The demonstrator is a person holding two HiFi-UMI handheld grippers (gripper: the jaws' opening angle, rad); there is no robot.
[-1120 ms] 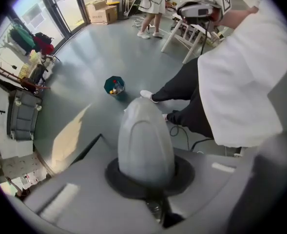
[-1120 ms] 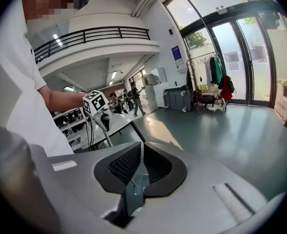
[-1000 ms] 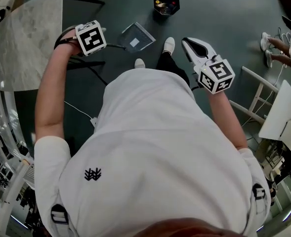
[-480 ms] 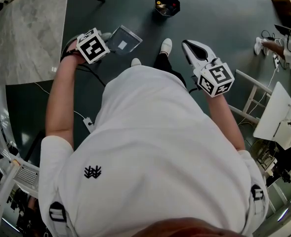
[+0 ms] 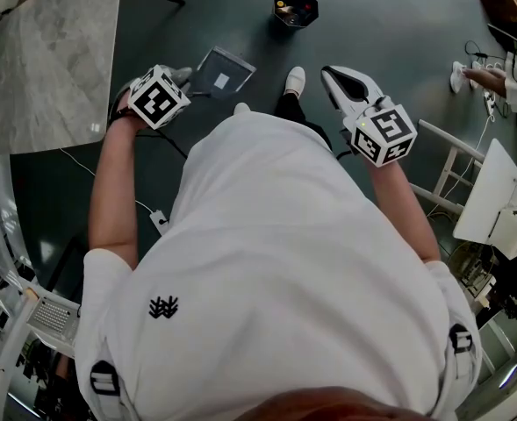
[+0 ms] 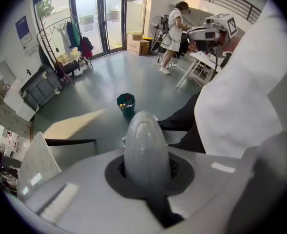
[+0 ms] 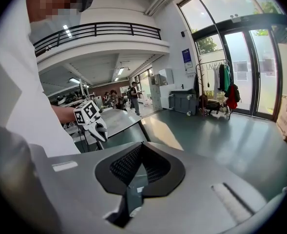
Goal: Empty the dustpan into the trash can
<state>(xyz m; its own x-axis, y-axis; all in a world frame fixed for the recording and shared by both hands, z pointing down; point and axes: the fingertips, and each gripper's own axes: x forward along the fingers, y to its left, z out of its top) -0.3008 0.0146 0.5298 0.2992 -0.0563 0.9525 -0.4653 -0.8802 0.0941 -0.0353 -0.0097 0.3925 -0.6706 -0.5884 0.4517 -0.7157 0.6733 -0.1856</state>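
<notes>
Low over the dark floor hangs a clear grey dustpan (image 5: 223, 70) with a small white scrap in it, held by its handle in my left gripper (image 5: 183, 77). The left gripper view is filled by the rounded grey handle end (image 6: 145, 150), with the jaws shut around it. A small dark trash can (image 5: 296, 7) with colourful scraps inside stands on the floor beyond the pan, also seen in the left gripper view (image 6: 126, 103). My right gripper (image 5: 339, 79) hovers at the right, shut, with nothing in it.
A marble table (image 5: 47, 51) stands at the left. White chairs and a white table (image 5: 495, 200) are at the right, another person (image 5: 504, 77) beyond them. A cable (image 5: 144, 209) runs over the floor. My shoe (image 5: 298, 81) is between pan and can.
The left gripper with the dustpan has shifted a little left and closer to my body. The right gripper has barely moved.
</notes>
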